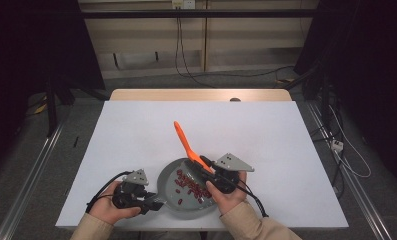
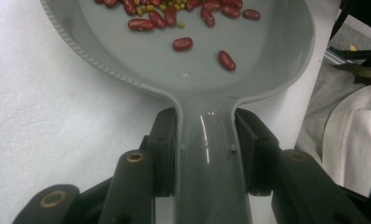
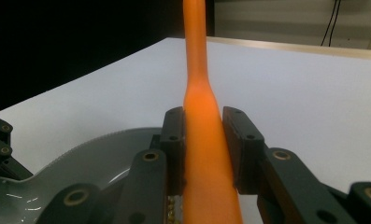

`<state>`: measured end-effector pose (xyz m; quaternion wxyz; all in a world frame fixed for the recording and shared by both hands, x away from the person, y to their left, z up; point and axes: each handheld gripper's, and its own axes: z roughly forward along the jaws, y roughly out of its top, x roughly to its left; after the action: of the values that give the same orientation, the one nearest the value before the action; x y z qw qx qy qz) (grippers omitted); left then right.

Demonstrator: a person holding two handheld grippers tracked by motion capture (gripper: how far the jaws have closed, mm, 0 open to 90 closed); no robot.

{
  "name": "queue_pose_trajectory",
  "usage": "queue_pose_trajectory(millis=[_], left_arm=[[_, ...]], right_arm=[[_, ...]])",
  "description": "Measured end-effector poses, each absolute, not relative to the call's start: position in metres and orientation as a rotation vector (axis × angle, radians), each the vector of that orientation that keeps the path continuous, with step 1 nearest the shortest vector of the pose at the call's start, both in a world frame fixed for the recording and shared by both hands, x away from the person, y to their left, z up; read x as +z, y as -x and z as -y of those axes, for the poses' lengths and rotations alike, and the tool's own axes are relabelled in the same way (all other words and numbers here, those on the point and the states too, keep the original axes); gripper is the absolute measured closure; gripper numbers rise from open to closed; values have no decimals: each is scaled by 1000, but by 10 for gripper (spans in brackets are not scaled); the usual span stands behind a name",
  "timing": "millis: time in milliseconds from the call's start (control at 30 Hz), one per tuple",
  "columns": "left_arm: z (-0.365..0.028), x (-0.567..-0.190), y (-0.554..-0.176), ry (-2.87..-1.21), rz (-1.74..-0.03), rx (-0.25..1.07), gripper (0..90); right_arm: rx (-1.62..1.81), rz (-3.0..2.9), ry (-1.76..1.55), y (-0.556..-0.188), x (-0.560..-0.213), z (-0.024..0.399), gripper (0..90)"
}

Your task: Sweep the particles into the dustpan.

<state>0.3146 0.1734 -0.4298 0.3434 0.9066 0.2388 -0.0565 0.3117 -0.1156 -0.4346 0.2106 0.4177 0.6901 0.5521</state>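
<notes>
So you've got a white table (image 1: 136, 130) in a dim room. Your left gripper (image 1: 153, 202) pinches the grey pan (image 1: 167, 186) handle at the near edge, beans (image 1: 190, 186) inside; right gripper (image 1: 206, 176) clamps the orange spatula (image 1: 185, 141).

We note a white table top (image 1: 136, 145) with a bare wooden strip (image 1: 201, 94) along its far edge. Directly on it sits one grey pan (image 1: 168, 177), near the front edge and about mid-width, its handle (image 2: 206, 154) pointing toward the front left. The pan's dished bottom rests flat on the white surface; elsewhere we see bare sheet.
</notes>
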Motion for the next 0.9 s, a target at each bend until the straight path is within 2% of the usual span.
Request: queue_pose_trajectory(millis=[233, 667, 900], left_arm=[[-174, -431, -315, -2356, -645, -133, 627], [-174, -431, -317, -2358, -641, -140, 627], [-171, -431, -317, -2359, -636, -137, 627]], right_arm=[[1554, -1902, -1143, -320, -425, 129, 714], [1412, -1877, -1128, -338, -427, 161, 714], [1340, -1877, -1142, -330, -443, 169, 713]])
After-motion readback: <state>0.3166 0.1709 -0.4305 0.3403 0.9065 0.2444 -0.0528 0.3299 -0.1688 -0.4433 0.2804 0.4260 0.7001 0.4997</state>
